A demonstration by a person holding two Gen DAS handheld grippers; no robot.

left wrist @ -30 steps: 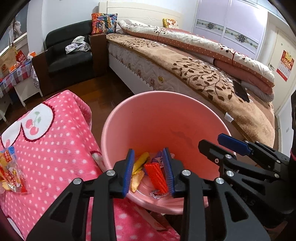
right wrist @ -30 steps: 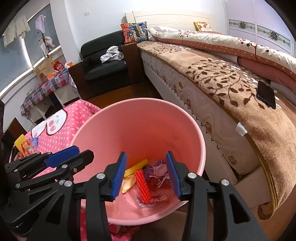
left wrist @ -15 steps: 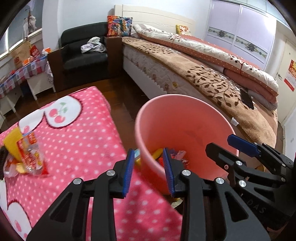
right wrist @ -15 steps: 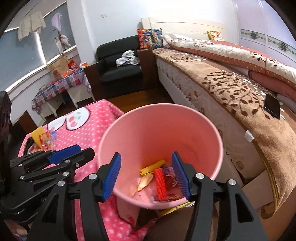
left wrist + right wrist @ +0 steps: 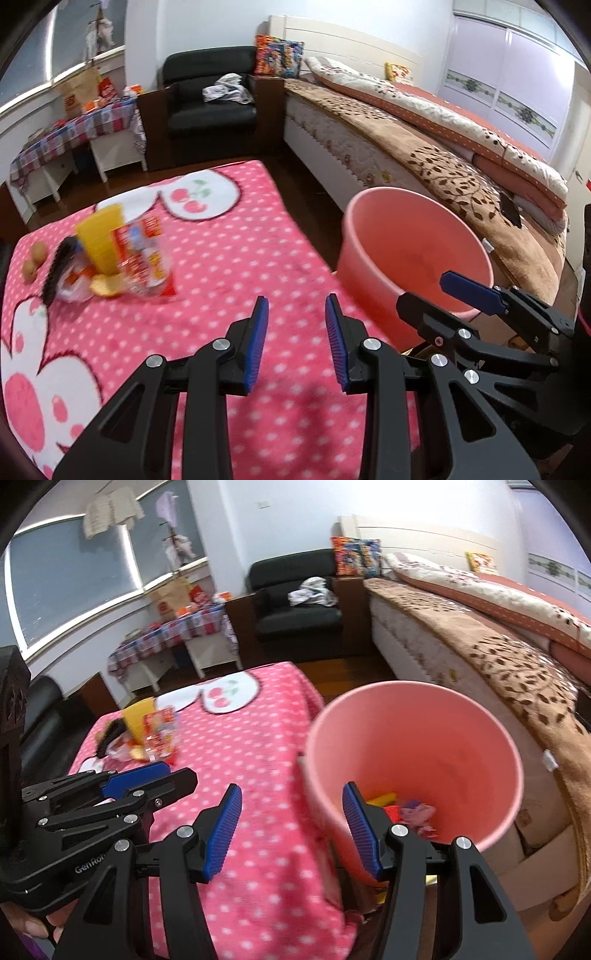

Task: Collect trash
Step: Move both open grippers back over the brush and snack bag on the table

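Both tools are held over the pink dotted tabletop, beside the pink bin. The left tool is released and empty. The right tool has just been opening; nothing is gripped. Wrappers lie inside the bin; a trash pile lies left of the bin on the tabletop.

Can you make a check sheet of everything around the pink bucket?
Surface: pink spotted blanket with cherry patches.
Job's things: pile of wrappers on the blanket; pink bucket beside it, trash at its bottom.
Clutter: two small round brown things near the pile.
Grippers: left gripper and right gripper, jaws open, empty.
Cables: nothing seen.
Surroundings: bed, black armchair, side table.
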